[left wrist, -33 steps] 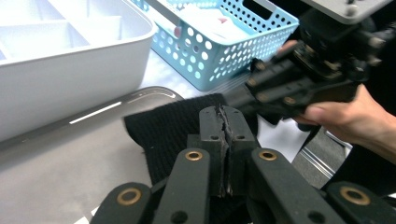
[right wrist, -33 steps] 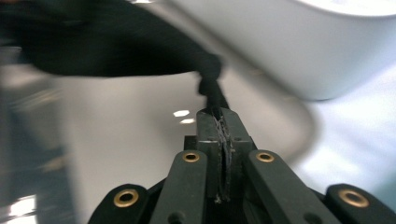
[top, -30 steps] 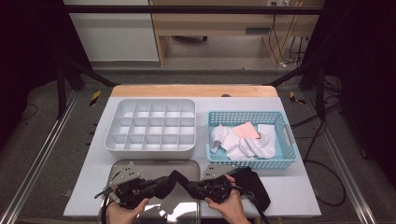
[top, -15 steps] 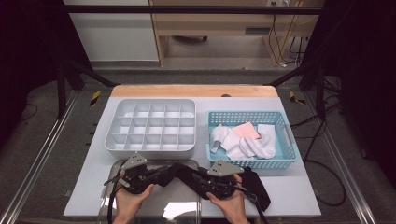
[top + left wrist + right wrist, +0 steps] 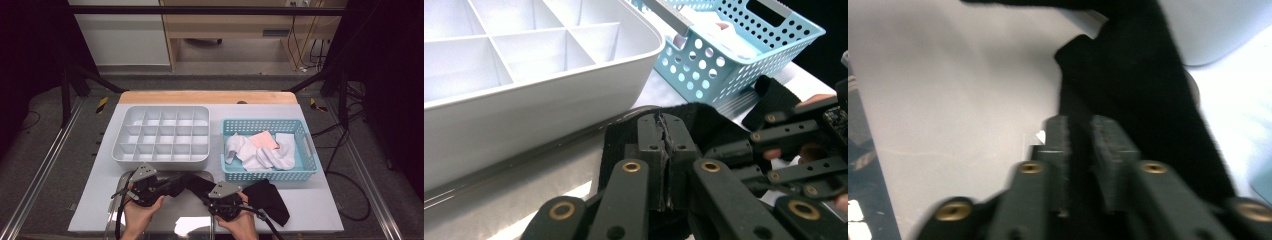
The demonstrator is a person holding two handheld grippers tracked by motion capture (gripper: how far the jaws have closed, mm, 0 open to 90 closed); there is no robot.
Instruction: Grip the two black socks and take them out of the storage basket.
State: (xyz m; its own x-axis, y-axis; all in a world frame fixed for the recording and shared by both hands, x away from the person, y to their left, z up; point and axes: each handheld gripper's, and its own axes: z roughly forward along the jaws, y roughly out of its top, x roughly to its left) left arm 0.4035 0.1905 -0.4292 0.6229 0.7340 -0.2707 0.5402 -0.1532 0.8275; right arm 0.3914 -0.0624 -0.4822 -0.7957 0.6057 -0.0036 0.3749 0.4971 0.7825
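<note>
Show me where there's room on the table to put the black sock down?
Bare table lies left of the left tool, below the white divided tray. Another free patch sits right of the loose black sock, below the blue basket. Between both tools it is crowded.

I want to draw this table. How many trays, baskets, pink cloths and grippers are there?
White tray: 1
Blue basket: 1
Pink cloth: 1
Grippers: 2, the left gripper and the right gripper
Total: 5

bare table (image 5: 100, 200) lower left lies free; the white divided tray (image 5: 162, 137) and blue basket (image 5: 270, 150) block mid-frame.
</note>
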